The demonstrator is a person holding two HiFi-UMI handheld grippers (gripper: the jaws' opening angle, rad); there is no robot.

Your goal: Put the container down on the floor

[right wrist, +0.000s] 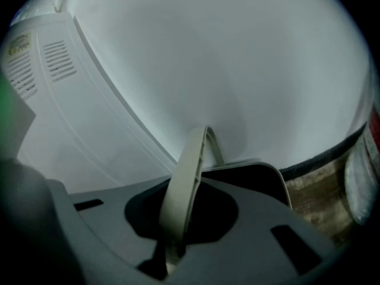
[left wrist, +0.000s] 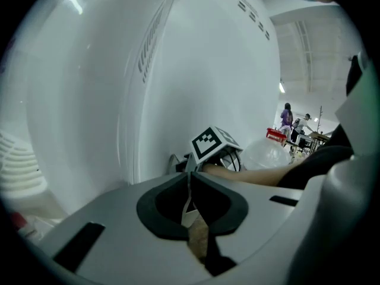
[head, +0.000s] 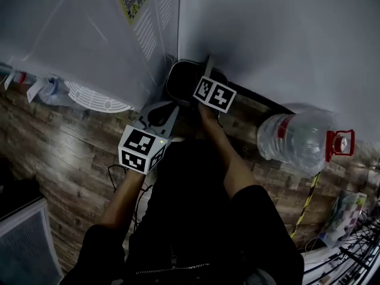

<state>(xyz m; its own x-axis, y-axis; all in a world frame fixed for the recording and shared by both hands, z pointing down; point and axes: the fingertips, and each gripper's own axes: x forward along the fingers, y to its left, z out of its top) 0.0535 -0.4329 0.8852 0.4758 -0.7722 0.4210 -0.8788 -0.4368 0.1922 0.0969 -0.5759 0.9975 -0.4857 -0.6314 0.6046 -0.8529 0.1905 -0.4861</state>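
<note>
A dark, square-mouthed container [head: 181,79] stands low against the foot of a white appliance; in the right gripper view its open mouth [right wrist: 255,183] shows just beyond the jaws. Its pale bail handle [right wrist: 196,153] stands upright. My right gripper [head: 206,71] [right wrist: 181,189] is shut on that handle, which runs down between the jaws. The left gripper [head: 173,109] [left wrist: 191,180] hovers just to the left of the container, shut, with nothing between its jaws. From the left gripper view I see the right gripper's marker cube [left wrist: 211,142] and a forearm behind it.
The white appliance [head: 89,34] and a white wall panel [head: 279,34] close off the far side. A big water bottle [head: 294,138] with a red cap [head: 339,144] lies on the wooden floor [head: 65,153] to the right. A white round grille [head: 95,97] sits at left.
</note>
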